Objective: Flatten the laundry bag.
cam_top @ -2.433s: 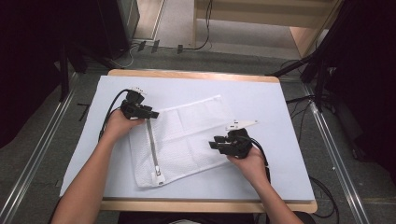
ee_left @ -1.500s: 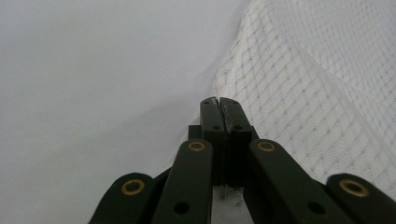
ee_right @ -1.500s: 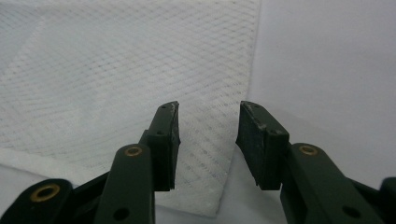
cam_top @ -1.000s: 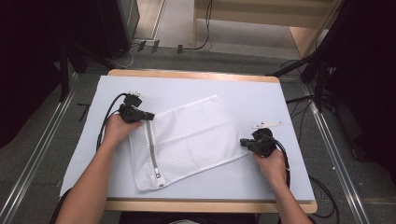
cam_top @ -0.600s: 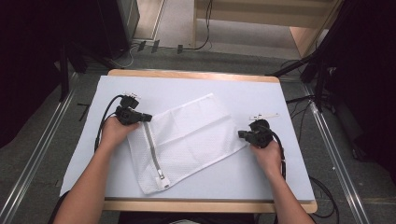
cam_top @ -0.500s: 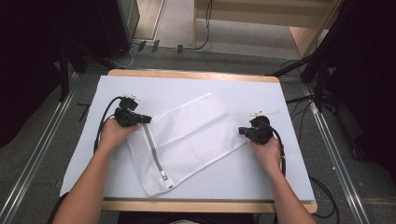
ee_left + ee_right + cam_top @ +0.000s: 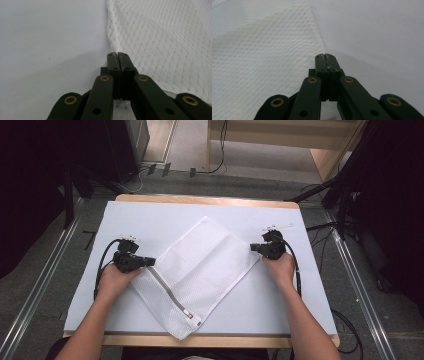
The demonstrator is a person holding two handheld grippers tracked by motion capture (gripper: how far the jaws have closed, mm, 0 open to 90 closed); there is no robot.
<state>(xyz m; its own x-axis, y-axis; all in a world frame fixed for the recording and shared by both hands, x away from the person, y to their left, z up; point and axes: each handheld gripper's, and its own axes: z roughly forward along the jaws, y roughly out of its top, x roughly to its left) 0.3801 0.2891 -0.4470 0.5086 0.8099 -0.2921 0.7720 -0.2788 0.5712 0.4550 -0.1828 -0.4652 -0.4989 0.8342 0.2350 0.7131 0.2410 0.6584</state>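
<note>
A white mesh zip bag (image 7: 197,270) lies on the table as a diamond, its grey zipper (image 7: 170,292) running down its lower left edge. My left gripper (image 7: 149,262) is shut on the bag's left corner; in the left gripper view the jaws (image 7: 117,55) pinch mesh (image 7: 165,45) between them. My right gripper (image 7: 254,248) is shut on the bag's right corner, and in the right gripper view the closed jaws (image 7: 326,58) hold the mesh edge (image 7: 262,45). The cloth stretches flat between both hands.
A white sheet (image 7: 150,220) covers the wooden table (image 7: 200,200). The bag's bottom corner (image 7: 182,335) reaches the front edge. Black cables (image 7: 102,265) trail from both grippers. Metal rails (image 7: 35,295) flank the table on the floor.
Both hands have turned the bag clockwise: the left gripper came toward the front with its corner, the right gripper went back. The bag now lies as a diamond.
</note>
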